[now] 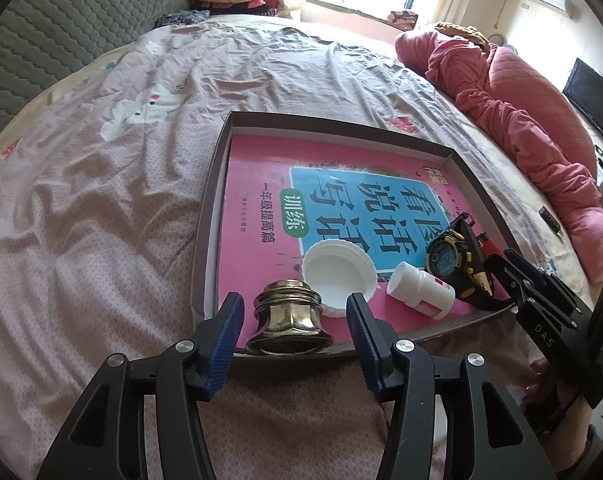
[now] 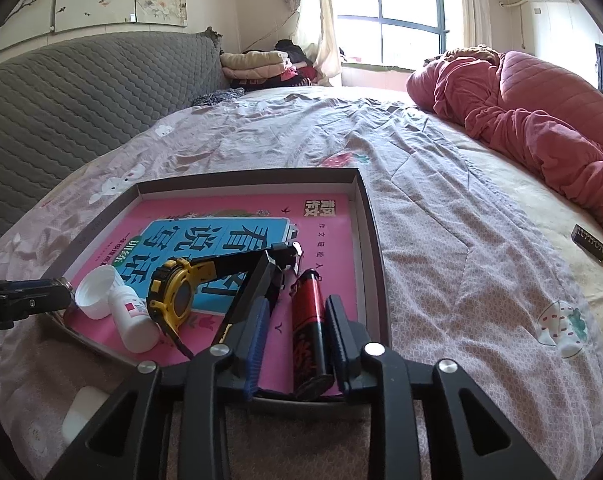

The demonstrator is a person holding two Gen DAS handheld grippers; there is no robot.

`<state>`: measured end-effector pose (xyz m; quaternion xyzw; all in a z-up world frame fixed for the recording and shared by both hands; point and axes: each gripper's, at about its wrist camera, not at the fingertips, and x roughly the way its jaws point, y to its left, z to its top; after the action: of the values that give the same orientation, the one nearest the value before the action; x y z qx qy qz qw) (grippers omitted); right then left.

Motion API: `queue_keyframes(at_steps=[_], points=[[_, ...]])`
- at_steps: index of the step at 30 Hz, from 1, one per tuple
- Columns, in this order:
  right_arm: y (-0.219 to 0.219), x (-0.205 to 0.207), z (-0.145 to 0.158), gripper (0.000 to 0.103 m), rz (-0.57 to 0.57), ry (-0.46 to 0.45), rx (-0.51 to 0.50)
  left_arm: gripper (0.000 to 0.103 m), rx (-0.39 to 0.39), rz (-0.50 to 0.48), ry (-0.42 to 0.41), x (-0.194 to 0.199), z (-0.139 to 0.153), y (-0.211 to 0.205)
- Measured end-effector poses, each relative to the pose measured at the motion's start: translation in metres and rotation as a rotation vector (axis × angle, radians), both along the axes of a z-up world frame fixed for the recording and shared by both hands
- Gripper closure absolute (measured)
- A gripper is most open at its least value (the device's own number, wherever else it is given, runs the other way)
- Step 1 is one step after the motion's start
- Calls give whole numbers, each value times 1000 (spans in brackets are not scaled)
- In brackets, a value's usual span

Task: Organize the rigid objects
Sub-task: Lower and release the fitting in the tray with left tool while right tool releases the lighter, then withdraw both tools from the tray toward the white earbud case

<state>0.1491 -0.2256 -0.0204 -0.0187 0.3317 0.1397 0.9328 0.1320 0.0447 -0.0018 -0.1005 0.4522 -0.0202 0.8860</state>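
The shallow cardboard box lid (image 1: 453, 155) with its stiff pink workbook (image 1: 261, 184) sits on a soft, rumpled bed sheet (image 1: 101, 200), so it may rock. At its near edge, the brass bell-shaped fitting (image 1: 289, 322) looks heavy and slick, best taken by its ridged neck; the left gripper (image 1: 293, 320) stands released around it. In the near right corner, the light, roll-prone red-and-black cylinder (image 2: 309, 332) lies between the unclenched right gripper (image 2: 297, 340).

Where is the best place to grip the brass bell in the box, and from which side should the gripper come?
Grip the brass bell on its narrower ridged upper part, coming from the near edge of the box, probably best. It lies tipped with its wide mouth toward the camera, and the flared skirt could slip. The left gripper already straddles it, open.
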Motion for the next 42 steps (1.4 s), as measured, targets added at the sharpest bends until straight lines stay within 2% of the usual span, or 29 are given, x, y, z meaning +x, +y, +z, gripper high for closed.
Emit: queue_keyframes(at_steps=[7, 9, 12, 18, 21, 42], points=[[-1, -3, 2, 62, 3, -10, 3, 47, 6, 1, -17, -8, 5, -3], [-2, -4, 4, 56, 7, -18, 10, 47, 5, -1, -27, -12, 7, -4], [-2, -9, 7, 54, 13, -41, 15, 46, 5, -4, -46, -16, 11, -6], [1, -20, 16, 53, 38, -86, 30, 35, 5, -4, -74, -24, 19, -10], [2, -26, 20, 49, 45, -106, 29, 34, 11, -4, -79, -28, 21, -11], [-6, -47, 29, 48, -9, -145, 35, 31, 43, -23, -103, -52, 31, -24]])
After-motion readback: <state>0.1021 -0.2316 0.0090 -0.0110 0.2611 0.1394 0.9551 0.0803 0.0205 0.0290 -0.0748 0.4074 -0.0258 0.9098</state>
